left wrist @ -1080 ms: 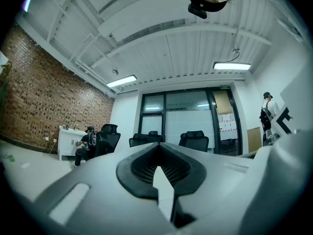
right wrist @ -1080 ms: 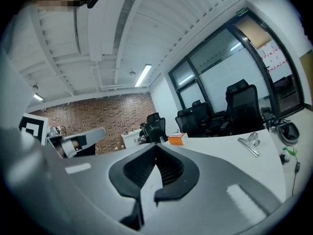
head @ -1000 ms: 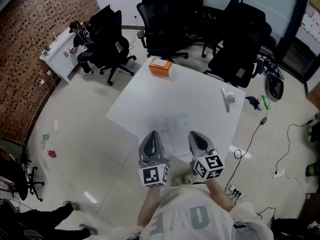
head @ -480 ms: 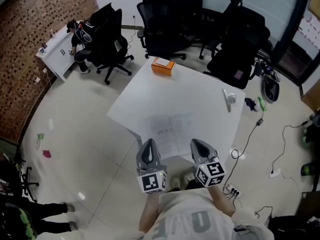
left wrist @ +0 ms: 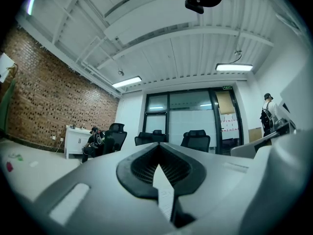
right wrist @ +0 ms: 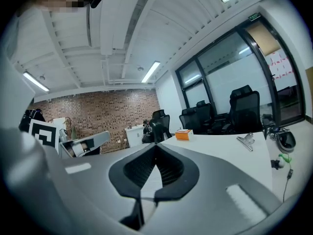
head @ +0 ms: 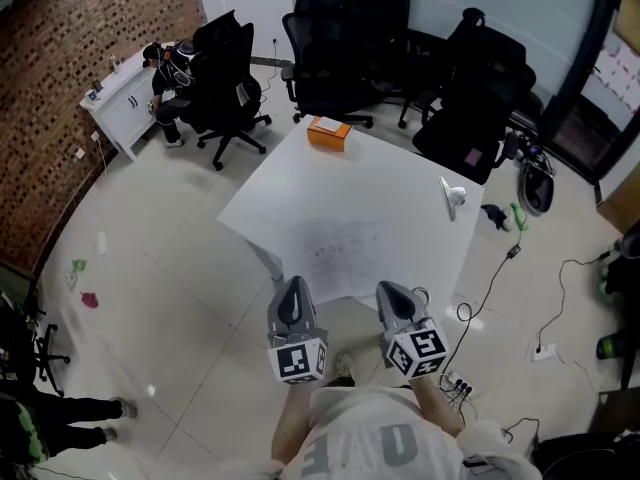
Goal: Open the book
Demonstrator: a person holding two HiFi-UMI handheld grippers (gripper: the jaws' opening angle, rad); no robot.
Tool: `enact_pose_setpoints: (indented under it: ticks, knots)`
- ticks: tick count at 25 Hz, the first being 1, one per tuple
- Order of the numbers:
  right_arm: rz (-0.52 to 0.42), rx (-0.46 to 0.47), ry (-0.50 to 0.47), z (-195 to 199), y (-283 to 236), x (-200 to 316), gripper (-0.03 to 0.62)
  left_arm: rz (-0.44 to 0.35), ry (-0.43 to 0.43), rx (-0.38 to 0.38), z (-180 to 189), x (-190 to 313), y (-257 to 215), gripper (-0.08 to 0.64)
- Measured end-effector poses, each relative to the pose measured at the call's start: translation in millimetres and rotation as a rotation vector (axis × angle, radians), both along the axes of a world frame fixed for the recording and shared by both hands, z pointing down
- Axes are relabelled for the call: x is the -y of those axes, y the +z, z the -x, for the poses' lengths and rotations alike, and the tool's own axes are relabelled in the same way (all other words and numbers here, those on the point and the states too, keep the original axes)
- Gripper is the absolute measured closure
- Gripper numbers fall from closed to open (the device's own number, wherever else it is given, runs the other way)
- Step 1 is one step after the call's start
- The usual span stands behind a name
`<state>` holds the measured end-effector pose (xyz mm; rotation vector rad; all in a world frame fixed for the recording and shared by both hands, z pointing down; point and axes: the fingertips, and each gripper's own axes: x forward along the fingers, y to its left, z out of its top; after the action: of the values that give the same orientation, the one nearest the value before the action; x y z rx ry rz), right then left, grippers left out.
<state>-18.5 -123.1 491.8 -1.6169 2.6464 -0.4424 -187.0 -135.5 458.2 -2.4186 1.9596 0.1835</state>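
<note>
Starting at the left gripper (head: pixel 294 284), its jaws are pressed together at the tips and pinch nothing; its own view (left wrist: pixel 157 146) shows only a sliver of white surface through the gap behind the tips. The right gripper (head: pixel 386 289) is likewise closed on nothing (right wrist: pixel 155 146). Both point along the table (head: pixel 400 183) from its near edge, side by side and apart, each with its marker cube (head: pixel 297 360) at the back.

Just beyond the tips and between them, the book (head: pixel 338 253) lies flat by the middle of the near edge, pale as the tabletop. Its print is too faint to read.

Bare white tabletop runs from the book to the far side. An orange box (head: pixel 328 132) with a white label, unreadable, sits at the far left corner. A metal clip (head: pixel 452 196) lies close to the right edge.

Black office chairs (head: pixel 335 53) crowd the far side of the table. A person (head: pixel 165 73) sits at a white desk (head: pixel 118 106) by the brick wall (head: pixel 55 98). Cables (head: pixel 495 273) trail over the floor past the right edge, and a power strip (head: pixel 462 384) lies near the wearer. The large letters on the wearer's shirt (head: pixel 375 443) cannot be read with certainty.
</note>
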Motion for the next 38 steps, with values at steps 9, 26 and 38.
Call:
enact_pose_setpoints:
  ticks: [9,26,38]
  knots:
    - [-0.023,0.033,0.094,-82,7,-129,0.589,-0.016,0.035,0.021,-60,-102,-2,0.543]
    - [-0.012,0.061,0.016,-134,10,-347,0.591,-0.021,0.005,-0.008,-122,-345,-3,0.541]
    - [-0.045,0.043,0.035,-133,-10,-376,0.591,-0.051,0.064,-0.004,-141,-380,-26,0.542]
